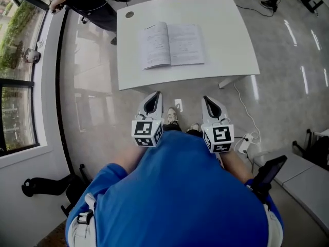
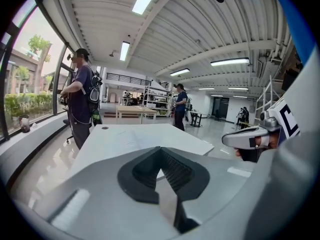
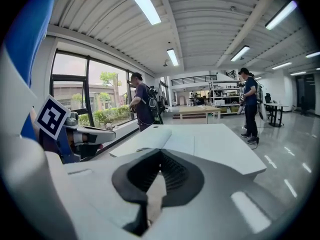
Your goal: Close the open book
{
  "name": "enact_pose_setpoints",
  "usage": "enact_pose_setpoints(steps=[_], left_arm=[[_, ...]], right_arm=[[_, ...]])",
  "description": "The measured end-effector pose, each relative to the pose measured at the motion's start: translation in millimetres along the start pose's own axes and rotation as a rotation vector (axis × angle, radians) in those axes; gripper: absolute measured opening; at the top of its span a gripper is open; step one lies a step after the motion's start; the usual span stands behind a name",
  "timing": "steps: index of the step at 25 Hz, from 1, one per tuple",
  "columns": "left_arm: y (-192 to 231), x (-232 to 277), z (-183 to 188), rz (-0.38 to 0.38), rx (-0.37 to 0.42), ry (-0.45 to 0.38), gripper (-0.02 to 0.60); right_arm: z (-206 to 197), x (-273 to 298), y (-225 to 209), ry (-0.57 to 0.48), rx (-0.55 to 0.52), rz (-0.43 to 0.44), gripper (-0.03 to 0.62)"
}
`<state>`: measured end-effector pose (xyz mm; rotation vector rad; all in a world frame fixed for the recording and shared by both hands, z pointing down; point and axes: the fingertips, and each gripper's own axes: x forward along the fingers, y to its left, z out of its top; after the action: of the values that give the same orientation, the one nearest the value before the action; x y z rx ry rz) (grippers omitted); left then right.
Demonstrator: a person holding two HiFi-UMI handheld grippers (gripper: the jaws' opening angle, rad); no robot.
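Both my grippers are clenched on nothing. The left gripper (image 1: 153, 99) and right gripper (image 1: 209, 103) hang short of the white table's (image 1: 231, 45) near edge. The open book (image 1: 172, 45) lies flat ahead, well apart from both. Its spine runs away from me, between them. I judge the left slightly nearer.

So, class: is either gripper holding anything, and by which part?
Nothing is held. The left gripper and right gripper are both shut and empty, short of the table where the book lies open.
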<state>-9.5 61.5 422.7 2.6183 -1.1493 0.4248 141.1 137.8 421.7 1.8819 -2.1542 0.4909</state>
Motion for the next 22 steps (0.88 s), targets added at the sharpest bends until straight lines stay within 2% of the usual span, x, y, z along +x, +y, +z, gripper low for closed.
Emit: enact_pose_setpoints(steps=[13,22], left_arm=[[58,22,-6,0.021,-0.066,-0.011,0.006],[109,46,-22,-0.003,-0.053,0.028,0.006]], right_arm=[[16,61,26,0.051,-0.075,0.04,0.003],[29,109,38,0.059,-0.145,-0.004,0.003]])
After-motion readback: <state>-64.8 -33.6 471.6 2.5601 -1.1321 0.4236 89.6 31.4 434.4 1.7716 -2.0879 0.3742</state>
